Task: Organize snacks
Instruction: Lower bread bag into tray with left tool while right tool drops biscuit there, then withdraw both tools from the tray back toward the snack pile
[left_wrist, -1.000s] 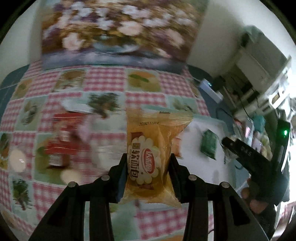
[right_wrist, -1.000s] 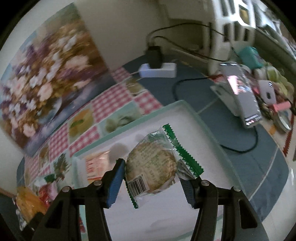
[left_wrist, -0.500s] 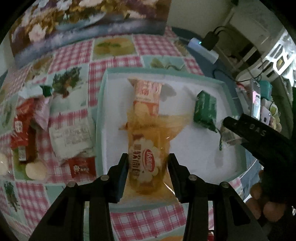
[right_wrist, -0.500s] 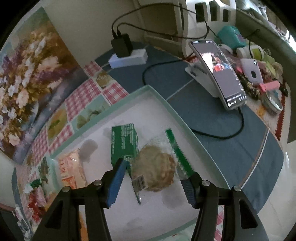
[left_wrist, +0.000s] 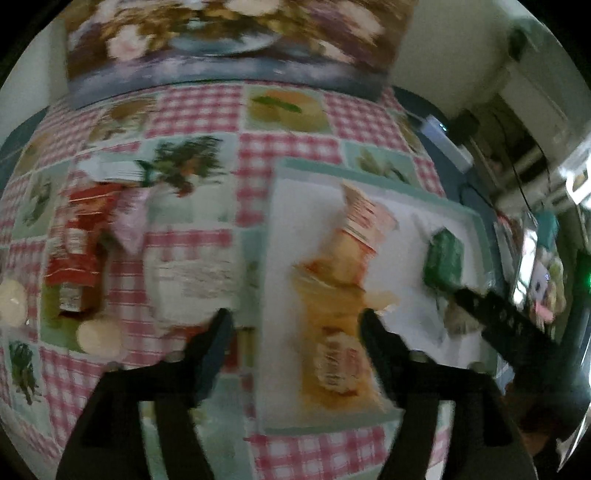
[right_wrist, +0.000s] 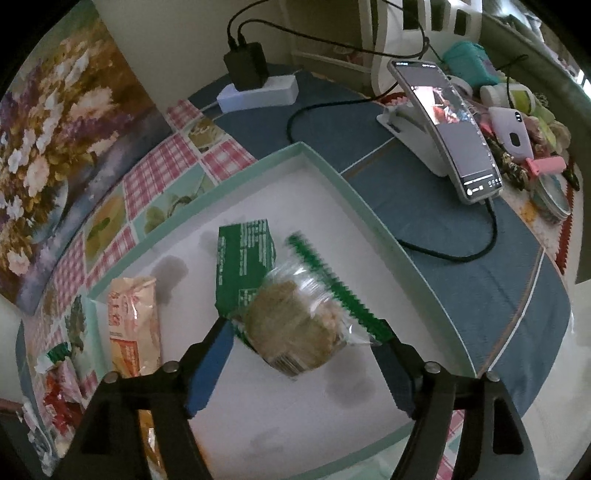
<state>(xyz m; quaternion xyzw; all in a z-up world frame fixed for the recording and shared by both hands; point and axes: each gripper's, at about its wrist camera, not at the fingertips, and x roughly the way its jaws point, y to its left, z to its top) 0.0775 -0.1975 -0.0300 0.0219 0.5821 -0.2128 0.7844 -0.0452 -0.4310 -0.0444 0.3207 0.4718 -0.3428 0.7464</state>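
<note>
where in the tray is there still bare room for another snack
Free: the white floor toward the far corner of the mint-rimmed tray, beyond the green foil packet, and the near strip below the clear-wrapped round cake. Crowded: the middle and the left side by the orange packet.

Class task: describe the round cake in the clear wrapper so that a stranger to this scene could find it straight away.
Start at the shallow mint-rimmed tray with the white floor on the checked tablecloth. Near its middle lies a flat dark green packet; the round brown cake overlaps that packet's near end. Alone among the tray's snacks, it sits in a clear wrapper with a green zigzag edge.
</note>
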